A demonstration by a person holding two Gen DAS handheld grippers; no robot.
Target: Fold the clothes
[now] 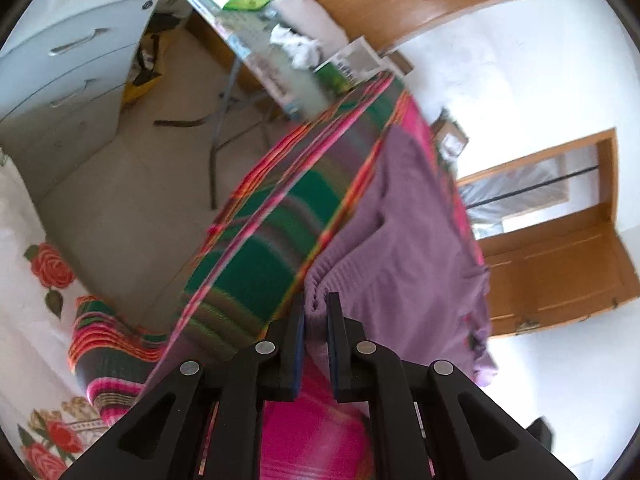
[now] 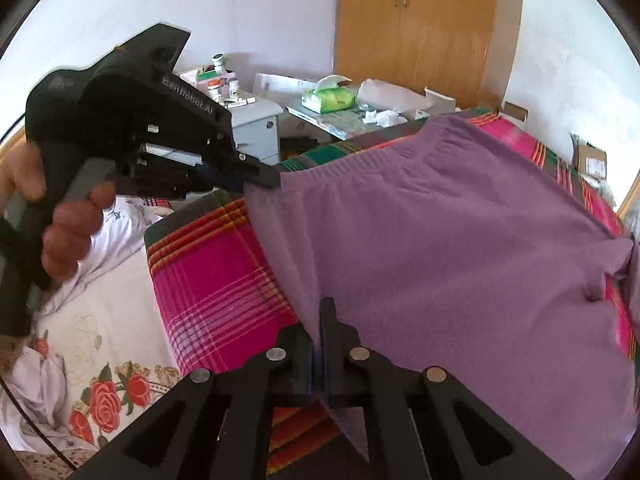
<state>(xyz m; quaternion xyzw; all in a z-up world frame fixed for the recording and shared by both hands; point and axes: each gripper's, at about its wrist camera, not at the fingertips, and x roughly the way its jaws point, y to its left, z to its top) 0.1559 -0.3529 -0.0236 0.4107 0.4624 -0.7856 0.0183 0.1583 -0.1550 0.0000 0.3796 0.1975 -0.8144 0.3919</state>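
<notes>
Pinching the purple garment (image 2: 440,232) by its edge, both the left gripper (image 1: 316,312) and right gripper (image 2: 320,320) have jaws clamped on cloth; striped blanket (image 2: 208,280) beneath.

Left gripper (image 1: 315,312) and right gripper (image 2: 320,316), both clamped tight.

Both grippers are matte black plastic with round silver screws; the left gripper (image 2: 260,176) bears pale embossed lettering.
</notes>
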